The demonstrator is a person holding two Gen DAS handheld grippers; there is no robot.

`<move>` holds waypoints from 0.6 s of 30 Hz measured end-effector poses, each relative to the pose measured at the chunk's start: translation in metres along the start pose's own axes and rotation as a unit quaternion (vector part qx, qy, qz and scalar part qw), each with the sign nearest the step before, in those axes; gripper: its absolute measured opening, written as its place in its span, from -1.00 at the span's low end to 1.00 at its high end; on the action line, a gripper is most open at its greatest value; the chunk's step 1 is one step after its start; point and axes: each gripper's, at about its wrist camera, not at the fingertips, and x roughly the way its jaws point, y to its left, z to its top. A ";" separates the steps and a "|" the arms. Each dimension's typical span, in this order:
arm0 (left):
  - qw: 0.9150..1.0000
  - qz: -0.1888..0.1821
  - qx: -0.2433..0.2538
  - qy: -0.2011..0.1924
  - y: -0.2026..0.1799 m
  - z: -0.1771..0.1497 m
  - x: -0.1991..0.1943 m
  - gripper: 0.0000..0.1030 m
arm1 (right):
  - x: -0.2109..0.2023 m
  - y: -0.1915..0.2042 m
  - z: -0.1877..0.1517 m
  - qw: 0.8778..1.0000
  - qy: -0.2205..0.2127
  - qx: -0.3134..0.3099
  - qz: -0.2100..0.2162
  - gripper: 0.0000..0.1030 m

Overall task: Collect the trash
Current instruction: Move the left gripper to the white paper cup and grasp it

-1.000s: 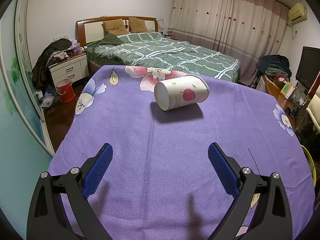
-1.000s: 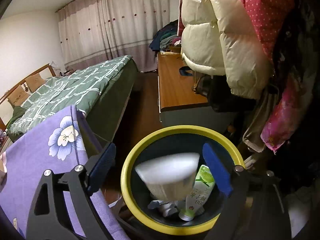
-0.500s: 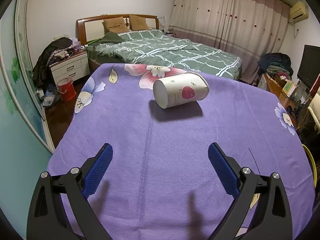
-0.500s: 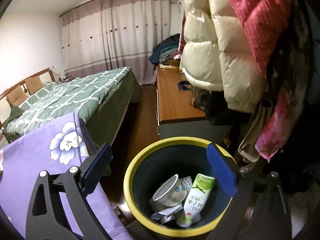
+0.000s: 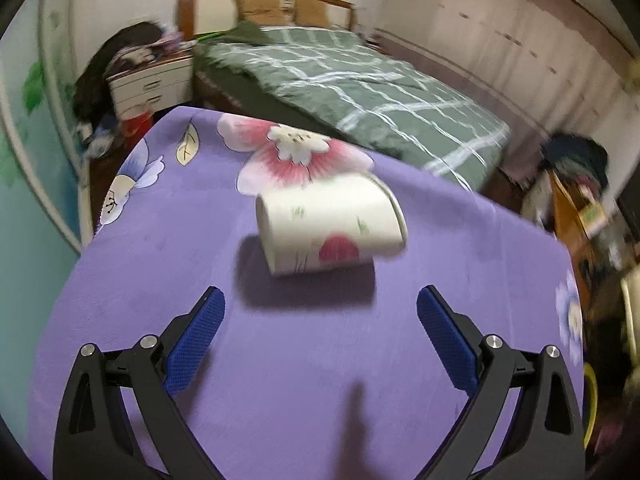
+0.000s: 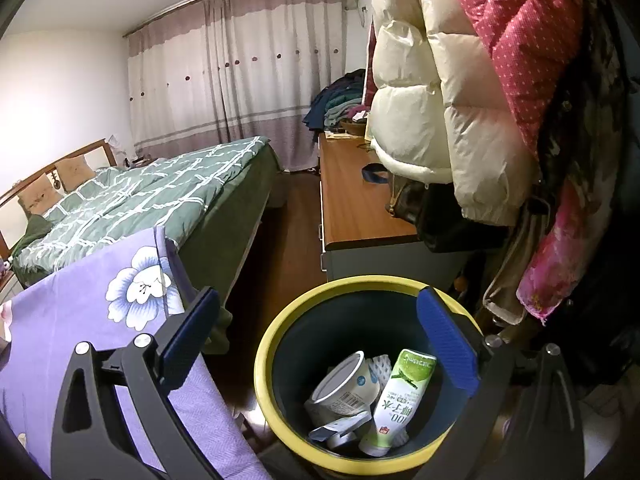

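A white paper cup (image 5: 332,228) with a red leaf print lies on its side on the purple flowered tablecloth (image 5: 280,360). My left gripper (image 5: 320,294) is open just short of the cup, nothing between its blue pads. My right gripper (image 6: 318,293) hangs above the yellow-rimmed dark bin (image 6: 264,344), and its jaws are opening with nothing between them. Inside the bin lie a white cup (image 6: 344,380), a green and white carton (image 6: 400,392) and other scraps.
A bed with a green checked cover (image 5: 360,80) stands beyond the table. A wooden dresser (image 6: 360,208) and hanging coats (image 6: 440,100) crowd the bin's far and right sides. The table corner (image 6: 80,320) lies left of the bin.
A white cup left the right gripper and dropped into the bin, and the jaws spread wider. The left gripper moved in toward the cup on the table, which now looks larger.
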 end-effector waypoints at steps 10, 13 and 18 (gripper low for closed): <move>0.997 0.068 -0.025 -0.030 -0.015 0.015 0.025 0.90 | 0.002 0.002 0.000 1.000 0.003 0.003 0.017 0.83; 0.996 0.079 -0.026 -0.030 -0.017 0.018 0.031 0.91 | 0.001 0.001 0.000 1.000 0.000 0.006 0.021 0.83; 0.994 0.100 -0.035 -0.025 -0.018 0.023 0.041 0.91 | 0.000 0.000 0.000 1.000 0.000 0.008 0.023 0.83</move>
